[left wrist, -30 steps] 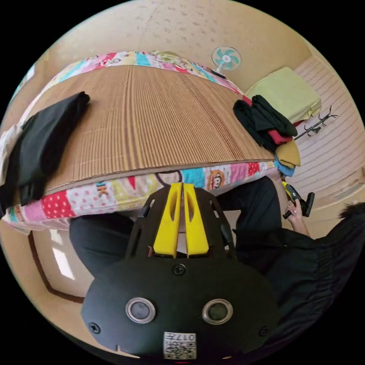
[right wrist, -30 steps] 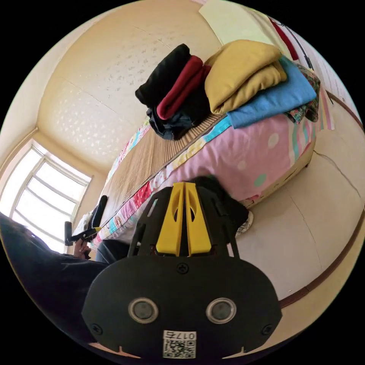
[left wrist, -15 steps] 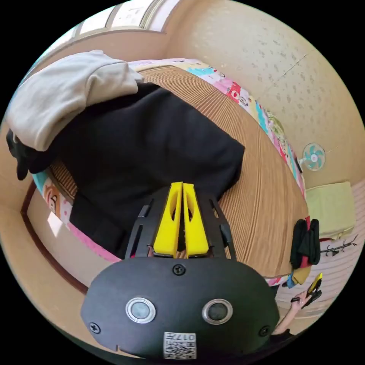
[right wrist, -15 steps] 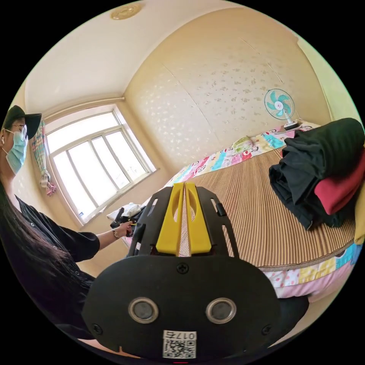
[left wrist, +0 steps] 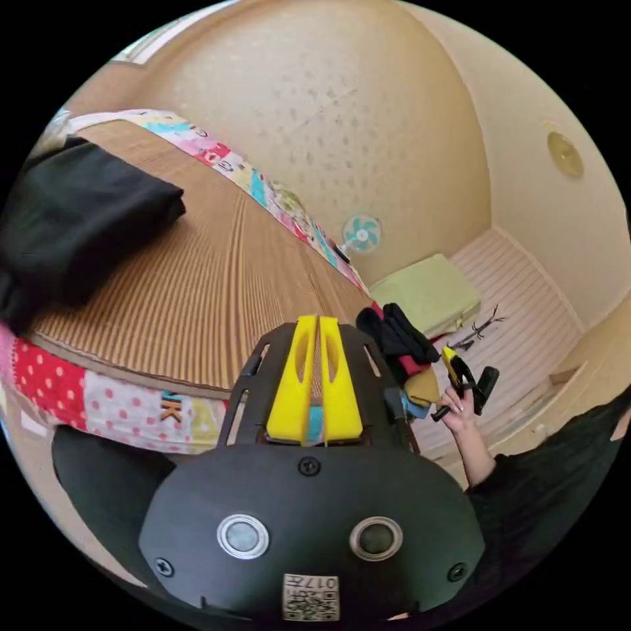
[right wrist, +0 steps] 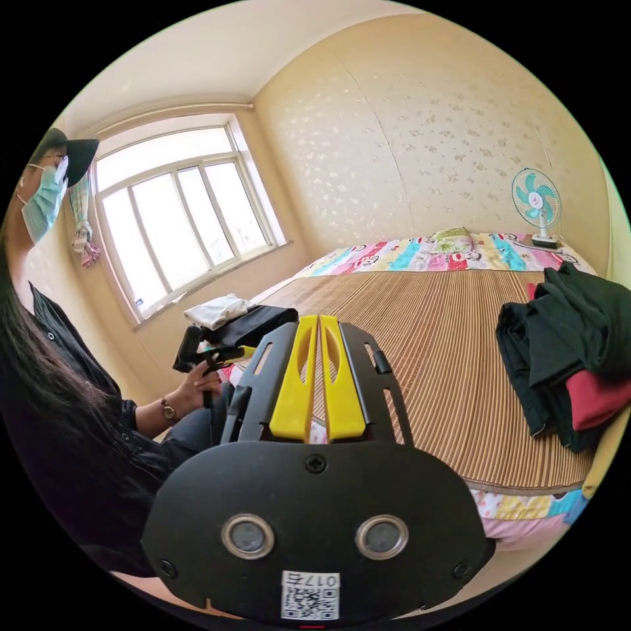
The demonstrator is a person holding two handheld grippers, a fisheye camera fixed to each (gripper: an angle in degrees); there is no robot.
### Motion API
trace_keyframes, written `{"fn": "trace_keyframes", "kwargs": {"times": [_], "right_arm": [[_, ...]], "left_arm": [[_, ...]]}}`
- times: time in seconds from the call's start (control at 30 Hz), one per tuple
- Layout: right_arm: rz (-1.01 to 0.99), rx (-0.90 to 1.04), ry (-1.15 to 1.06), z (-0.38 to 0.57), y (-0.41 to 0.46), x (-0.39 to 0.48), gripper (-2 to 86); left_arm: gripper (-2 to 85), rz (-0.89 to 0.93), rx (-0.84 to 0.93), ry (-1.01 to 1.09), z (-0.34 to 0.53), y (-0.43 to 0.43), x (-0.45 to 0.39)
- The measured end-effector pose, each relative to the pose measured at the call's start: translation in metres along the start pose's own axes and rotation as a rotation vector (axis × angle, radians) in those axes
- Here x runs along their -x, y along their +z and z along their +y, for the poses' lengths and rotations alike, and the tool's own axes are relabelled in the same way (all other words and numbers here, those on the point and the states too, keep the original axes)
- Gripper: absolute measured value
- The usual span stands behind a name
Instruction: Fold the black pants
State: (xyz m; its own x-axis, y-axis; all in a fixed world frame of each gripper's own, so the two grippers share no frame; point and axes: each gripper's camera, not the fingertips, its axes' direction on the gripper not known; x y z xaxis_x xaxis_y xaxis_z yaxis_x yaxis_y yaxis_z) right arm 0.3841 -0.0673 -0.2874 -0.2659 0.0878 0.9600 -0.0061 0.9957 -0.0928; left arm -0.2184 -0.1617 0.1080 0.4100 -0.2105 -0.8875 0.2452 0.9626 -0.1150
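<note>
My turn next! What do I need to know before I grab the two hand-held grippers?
Left hand-held gripper: jaws shut, holding nothing, held off the near edge of the bed.
Right hand-held gripper: jaws shut, holding nothing, also in front of the bed.
Black pants: lying on the woven mat at the window end of the bed, next to a white garment. They look bunched or partly folded; I can't tell how far.
At the other end is a pile of clothes.
Done: nothing certain. Left: grip the pants, spread them and fold them.
</note>
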Motion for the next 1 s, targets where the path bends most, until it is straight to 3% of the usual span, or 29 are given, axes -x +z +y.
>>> {"fn": "trace_keyframes", "kwargs": {"times": [0.07, 0.13, 0.2, 0.3, 0.4, 0.43, 0.5, 0.63, 0.73, 0.9, 1.0], "right_arm": [[0.0, -0.003, 0.025, 0.022, -0.006, -0.009, 0.5], [-0.002, -0.017, 0.065, 0.047, -0.011, -0.019, 0.4], [-0.04, -0.044, 0.125, 0.079, -0.015, -0.03, 0.4], [-0.129, -0.055, 0.166, 0.105, -0.016, -0.041, 0.5], [-0.197, -0.03, 0.119, 0.121, -0.02, -0.038, 0.6], [-0.205, -0.022, 0.094, 0.125, -0.02, -0.035, 0.6], [-0.2, 0.027, -0.018, 0.141, -0.015, -0.017, 0.9], [-0.209, 0.098, -0.14, 0.167, 0.017, 0.005, 2.2], [-0.205, 0.184, -0.171, 0.177, 0.071, 0.017, 7.1], [-0.318, 0.471, -0.18, 0.167, 0.218, 0.055, 11.7], [-0.35, 0.537, -0.175, 0.161, 0.305, 0.078, 14.5]], "left_arm": [[1.9, -0.357, -0.216, -0.112, -0.025, -0.091, 0.037], [5.1, -0.681, -0.315, -0.179, -0.04, -0.139, 0.053], [8.8, -0.816, -0.376, -0.26, -0.055, -0.166, 0.08], [12.9, -0.699, -0.237, -0.524, -0.088, -0.164, 0.165], [8.5, -0.664, -0.389, -0.621, -0.085, -0.16, 0.146], [3.5, -0.631, -0.403, -0.595, -0.085, -0.147, 0.125], [1.5, -0.56, -0.341, -0.463, -0.087, -0.116, 0.09], [0.0, -0.224, -0.007, -0.206, -0.067, -0.015, 0.004], [-0.4, -0.231, 0.208, -0.04, -0.017, 0.036, -0.072], [-0.2, -0.068, 0.412, 0.152, 0.063, 0.032, -0.174], [0.1, 0.041, 0.56, 0.24, 0.091, 0.004, -0.215]]}}
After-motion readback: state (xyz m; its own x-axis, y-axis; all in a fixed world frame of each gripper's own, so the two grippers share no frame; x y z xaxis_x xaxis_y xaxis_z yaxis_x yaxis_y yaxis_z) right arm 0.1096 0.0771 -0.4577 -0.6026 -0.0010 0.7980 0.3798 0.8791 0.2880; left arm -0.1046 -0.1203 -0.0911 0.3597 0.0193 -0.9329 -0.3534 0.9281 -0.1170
